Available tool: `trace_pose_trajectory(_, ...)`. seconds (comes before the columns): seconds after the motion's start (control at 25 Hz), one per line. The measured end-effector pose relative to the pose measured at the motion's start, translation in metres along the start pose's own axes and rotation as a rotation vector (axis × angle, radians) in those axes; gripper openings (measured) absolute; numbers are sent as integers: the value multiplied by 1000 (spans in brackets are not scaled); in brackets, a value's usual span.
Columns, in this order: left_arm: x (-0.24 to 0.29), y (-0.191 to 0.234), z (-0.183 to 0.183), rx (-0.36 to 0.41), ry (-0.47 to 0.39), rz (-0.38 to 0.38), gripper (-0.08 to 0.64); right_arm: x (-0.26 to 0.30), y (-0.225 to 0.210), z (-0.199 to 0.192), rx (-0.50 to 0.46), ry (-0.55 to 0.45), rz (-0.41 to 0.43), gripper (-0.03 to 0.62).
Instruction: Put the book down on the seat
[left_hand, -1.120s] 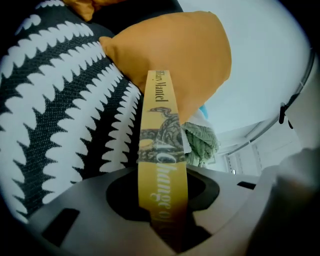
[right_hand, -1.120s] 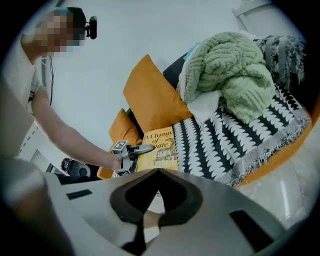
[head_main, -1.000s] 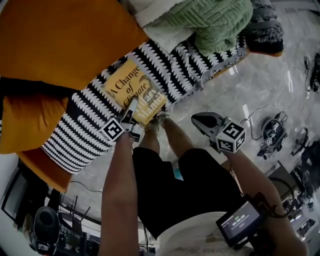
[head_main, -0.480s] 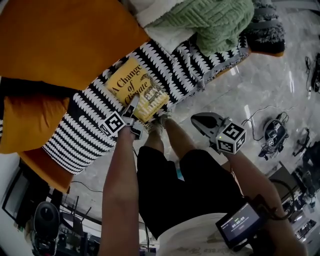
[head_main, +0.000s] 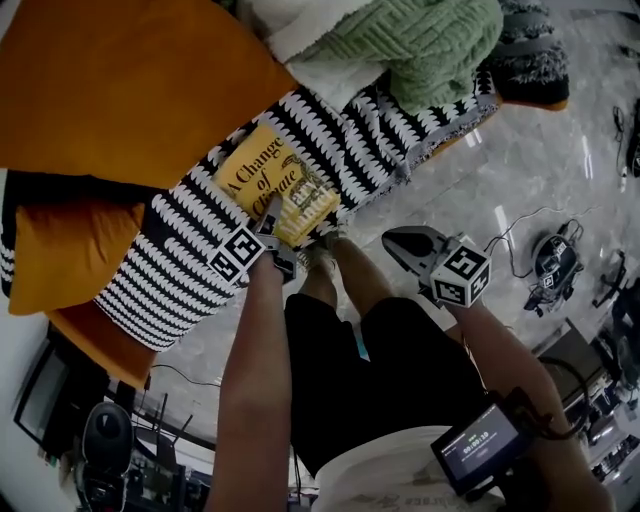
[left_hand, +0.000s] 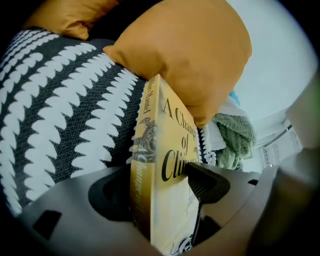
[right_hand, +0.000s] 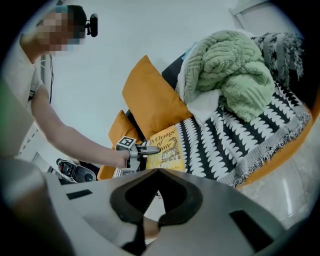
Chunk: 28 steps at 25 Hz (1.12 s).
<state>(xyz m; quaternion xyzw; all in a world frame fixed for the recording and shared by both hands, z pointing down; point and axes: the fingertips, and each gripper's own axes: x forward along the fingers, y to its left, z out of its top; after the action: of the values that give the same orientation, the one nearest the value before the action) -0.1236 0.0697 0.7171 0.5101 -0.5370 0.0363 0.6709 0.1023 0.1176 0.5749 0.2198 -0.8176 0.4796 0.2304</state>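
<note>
A yellow book (head_main: 268, 178) lies on the black-and-white patterned seat cover (head_main: 180, 250), close to the front edge. My left gripper (head_main: 272, 215) straddles the book's near end. In the left gripper view the book (left_hand: 167, 165) stands edge-on between the jaws, which have just been opening. The right pad (left_hand: 202, 182) sits at the cover, and the left jaw stands apart from the spine. My right gripper (head_main: 392, 240) hovers over the floor to the right, shut and holding nothing. From the right gripper view I see the book (right_hand: 167, 147) flat on the seat with the left gripper (right_hand: 150, 149) at it.
Orange cushions (head_main: 120, 80) lean behind and left of the book. A green knitted blanket (head_main: 430, 45) is heaped at the seat's far end. The person's legs (head_main: 350, 350) stand at the seat's front. Cables and small devices (head_main: 550, 265) lie on the marble floor at right.
The left gripper has tipped downward and sunk a little, and the book's near end has gone down onto the seat. Its jaws have spread. The right gripper has stayed put.
</note>
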Motion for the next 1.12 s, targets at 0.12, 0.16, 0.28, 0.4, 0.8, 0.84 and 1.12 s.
trace_pose_trajectory(0.12, -3, 4, -3, -15, 9, 18, 339, 0, 0, 1, 6, -6, 2, 14)
trace_pose_trajectory(0.16, -4, 5, -4, -18, 18, 35, 339, 0, 0, 1, 8, -8, 2, 14)
trace_pose_trajectory(0.28, -4, 12, -10, -50, 53, 96, 353, -3, -3, 2, 14, -12, -3, 14)
trace_pose_trajectory(0.4, -3, 13, -11, -63, 78, 127, 354, -4, -4, 4, 20, -21, -7, 14)
trace_pose_trajectory(0.8, -1, 23, 8, 35, 132, 157, 362, 11, 20, -10, 16, -25, -28, 14)
trace_pose_trajectory(0.84, -1, 23, 9, 46, 142, 161, 362, 11, 22, -10, 13, -24, -30, 14)
trace_pose_trajectory(1.12, -4, 13, 2, 77, 161, 144, 363, 0, 28, -11, -6, -37, -47, 14)
